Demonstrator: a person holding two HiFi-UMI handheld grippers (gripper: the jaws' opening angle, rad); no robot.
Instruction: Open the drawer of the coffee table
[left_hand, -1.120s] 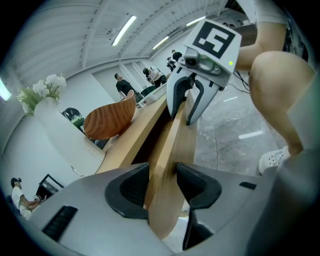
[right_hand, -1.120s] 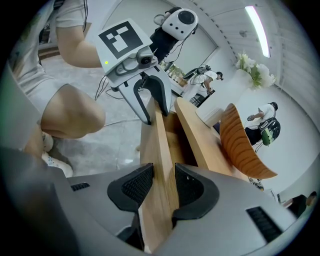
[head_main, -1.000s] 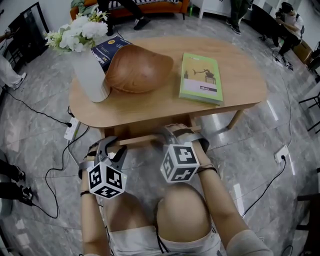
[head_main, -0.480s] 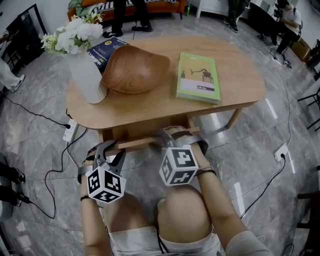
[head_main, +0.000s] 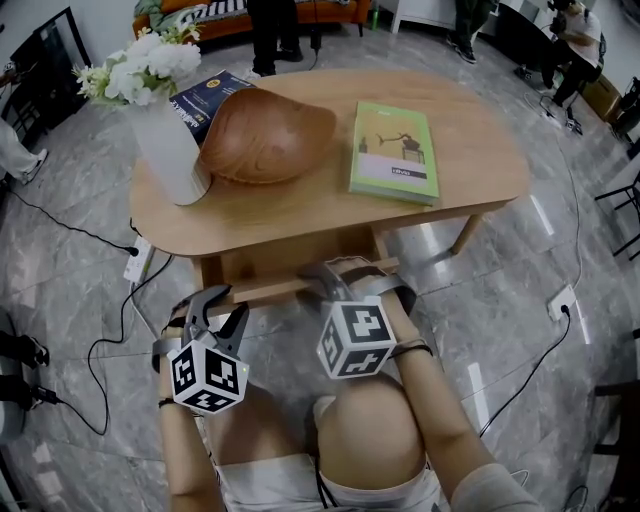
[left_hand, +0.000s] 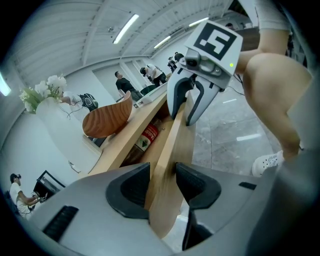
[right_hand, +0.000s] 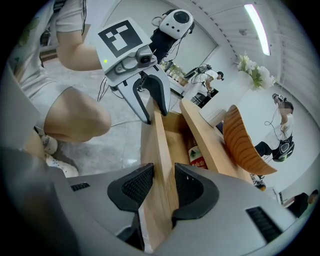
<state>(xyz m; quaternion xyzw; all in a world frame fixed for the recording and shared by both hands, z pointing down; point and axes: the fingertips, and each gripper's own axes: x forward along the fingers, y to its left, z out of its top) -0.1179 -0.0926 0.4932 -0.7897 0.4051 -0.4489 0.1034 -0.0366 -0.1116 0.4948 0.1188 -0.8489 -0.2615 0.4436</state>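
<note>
Clamping both claws, left gripper (head_main: 218, 303) and right gripper (head_main: 340, 278), on the drawer front (head_main: 285, 288), I'm mid-pull: it stands slightly out below the coffee table's (head_main: 300, 215) near edge. Next, I reckon, a steady, even pull toward me.

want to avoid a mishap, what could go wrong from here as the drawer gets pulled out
1. The left gripper and right gripper pinch only the thin top edge of the drawer front; the fingers may slip off.
2. The bottle lying inside could roll.
3. A jerk might shake the table and tip the tall vase.
</note>
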